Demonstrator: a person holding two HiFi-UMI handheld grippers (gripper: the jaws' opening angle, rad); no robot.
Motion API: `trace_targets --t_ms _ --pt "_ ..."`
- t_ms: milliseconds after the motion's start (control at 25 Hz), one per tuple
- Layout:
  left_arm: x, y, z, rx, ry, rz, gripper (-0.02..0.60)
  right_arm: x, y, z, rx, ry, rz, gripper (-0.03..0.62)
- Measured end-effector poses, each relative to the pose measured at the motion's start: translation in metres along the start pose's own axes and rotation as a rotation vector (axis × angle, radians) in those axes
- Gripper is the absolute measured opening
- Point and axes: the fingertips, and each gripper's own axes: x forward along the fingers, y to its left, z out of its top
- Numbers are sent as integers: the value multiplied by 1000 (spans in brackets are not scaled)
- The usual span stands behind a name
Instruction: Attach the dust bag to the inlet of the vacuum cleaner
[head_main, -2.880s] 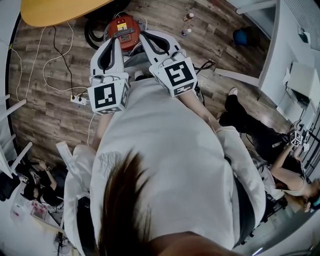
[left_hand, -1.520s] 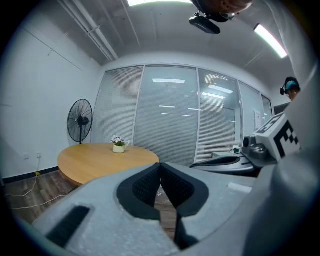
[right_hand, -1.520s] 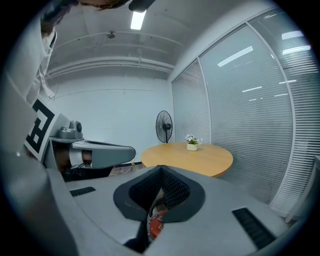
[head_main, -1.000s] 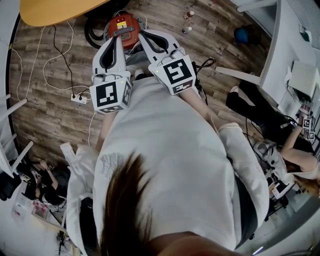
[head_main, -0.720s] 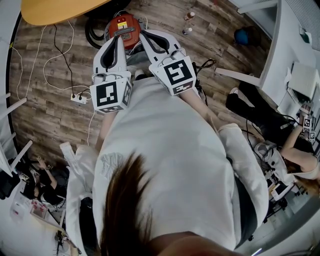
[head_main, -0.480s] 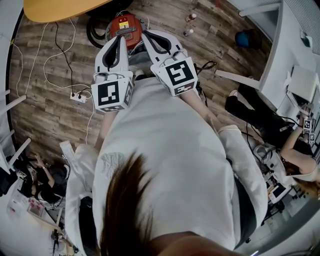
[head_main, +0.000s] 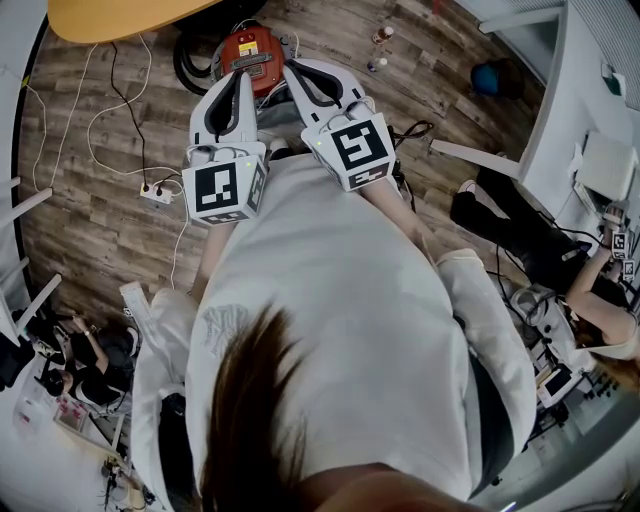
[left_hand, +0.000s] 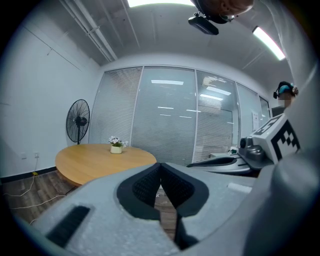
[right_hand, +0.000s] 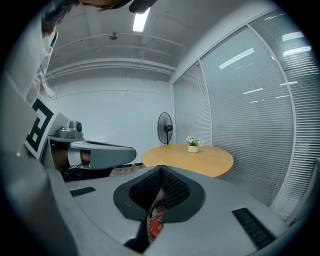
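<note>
The red vacuum cleaner (head_main: 249, 55) stands on the wooden floor just beyond both grippers, with its black hose (head_main: 186, 62) coiled to its left. My left gripper (head_main: 238, 82) and right gripper (head_main: 291, 72) are held side by side in front of a white shirt, pointing at the vacuum. Both are shut with nothing between the pads. In the left gripper view the left gripper (left_hand: 160, 165) has its jaws meeting. In the right gripper view the right gripper (right_hand: 161, 169) is likewise shut, and a bit of the red vacuum cleaner (right_hand: 156, 226) shows below its pads. No dust bag shows in any view.
A round yellow table (head_main: 115, 18) with a small plant pot (left_hand: 116, 148) stands beyond the vacuum, beside a standing fan (left_hand: 78, 122). White cables and a power strip (head_main: 157, 196) lie on the floor at left. Other people sit at right (head_main: 520, 250) and bottom left (head_main: 90, 360).
Both grippers have stayed where they were, shut. The head view has shifted slightly, and the seated person at the right has moved an arm.
</note>
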Motion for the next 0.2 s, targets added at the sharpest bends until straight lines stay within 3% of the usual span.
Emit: trace_targets --t_ms 200 --pt "1 -1 0 -2 2 2 17 0 -2 0 1 -1 0 3"
